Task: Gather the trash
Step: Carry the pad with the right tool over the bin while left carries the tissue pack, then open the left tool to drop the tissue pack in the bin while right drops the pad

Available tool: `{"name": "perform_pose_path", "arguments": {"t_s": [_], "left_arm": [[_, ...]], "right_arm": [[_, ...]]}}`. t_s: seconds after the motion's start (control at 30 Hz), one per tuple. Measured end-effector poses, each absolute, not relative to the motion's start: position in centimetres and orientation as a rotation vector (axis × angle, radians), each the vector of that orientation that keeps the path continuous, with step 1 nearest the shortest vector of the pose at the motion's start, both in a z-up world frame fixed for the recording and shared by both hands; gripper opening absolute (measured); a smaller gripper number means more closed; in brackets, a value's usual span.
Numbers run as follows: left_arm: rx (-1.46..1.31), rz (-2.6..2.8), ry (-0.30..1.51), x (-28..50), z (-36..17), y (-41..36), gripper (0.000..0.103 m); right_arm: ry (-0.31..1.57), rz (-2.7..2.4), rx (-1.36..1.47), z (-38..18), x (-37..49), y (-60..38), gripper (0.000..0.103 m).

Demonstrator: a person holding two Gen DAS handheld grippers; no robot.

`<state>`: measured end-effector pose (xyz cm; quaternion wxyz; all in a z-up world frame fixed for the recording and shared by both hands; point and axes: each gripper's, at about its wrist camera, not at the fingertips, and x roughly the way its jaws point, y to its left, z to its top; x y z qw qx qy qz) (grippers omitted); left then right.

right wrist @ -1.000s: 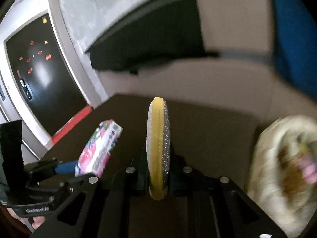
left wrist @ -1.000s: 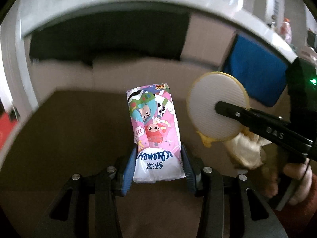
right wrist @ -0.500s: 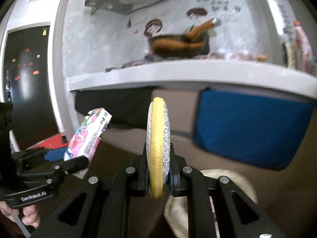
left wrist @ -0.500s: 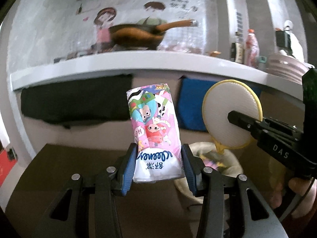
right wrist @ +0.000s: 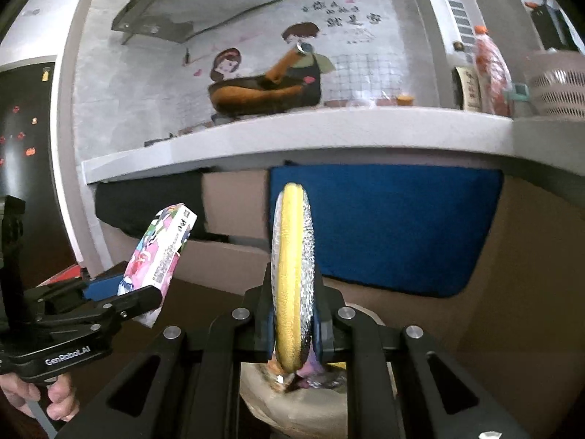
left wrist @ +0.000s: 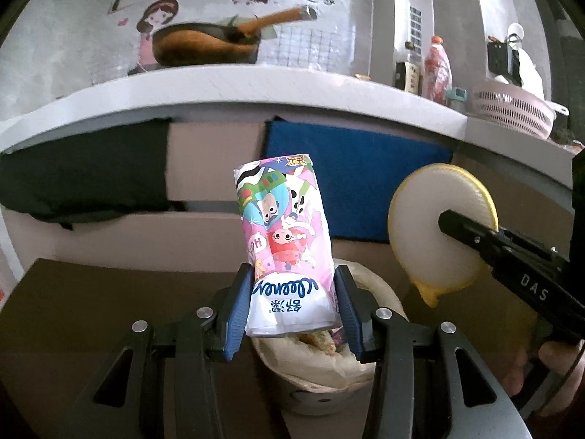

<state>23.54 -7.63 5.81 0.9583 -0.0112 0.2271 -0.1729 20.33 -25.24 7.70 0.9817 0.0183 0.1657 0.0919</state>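
My left gripper [left wrist: 290, 303] is pinching a tissue pack [left wrist: 285, 245] by its lower end, blue pads pressed on both sides, pack upright at frame center. My right gripper [right wrist: 294, 318] is clamped on a round sponge [right wrist: 292, 278], held edge-on, yellow rim with a silver scrub face. In the left view the sponge sits at right of frame, just beside the pack, not touching.

The bin [left wrist: 321, 362] with its pale liner is low center in both views, directly under the held items; some trash already inside, contents blurry. A counter [left wrist: 256, 87] runs across the upper half, with a bottle [left wrist: 437, 69] and pink basket [left wrist: 512, 108] at upper right. A blue cloth [left wrist: 351, 179] hangs behind.

Step, as I judge it: carry is done, both items are above the bin, drop is pending. Next move needs each gripper tipped down over the opening, then spread, one at a time so the pack and sponge don't knock each other. The pack is tall and may catch the liner rim.
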Motion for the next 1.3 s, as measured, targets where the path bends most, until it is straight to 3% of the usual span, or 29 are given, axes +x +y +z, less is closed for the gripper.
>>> {"name": "perform_pose_path", "arguments": {"t_s": [0.4,1.13,1.3], "left_arm": [[-0.031,-0.358,0.563,28.9,0.6,-9.9,0.046],[-0.137,-0.512,0.670,35.1,-3.5,-9.9,0.049],[-0.118,-0.551,0.784,35.9,-4.7,-10.4,0.049]], "right_arm": [[0.450,0.172,0.090,2.2,25.1,-27.6,0.015],[0.557,0.151,0.220,-4.0,31.4,-30.1,0.016],[0.620,0.167,0.208,-5.8,32.8,-29.4,0.016]]}}
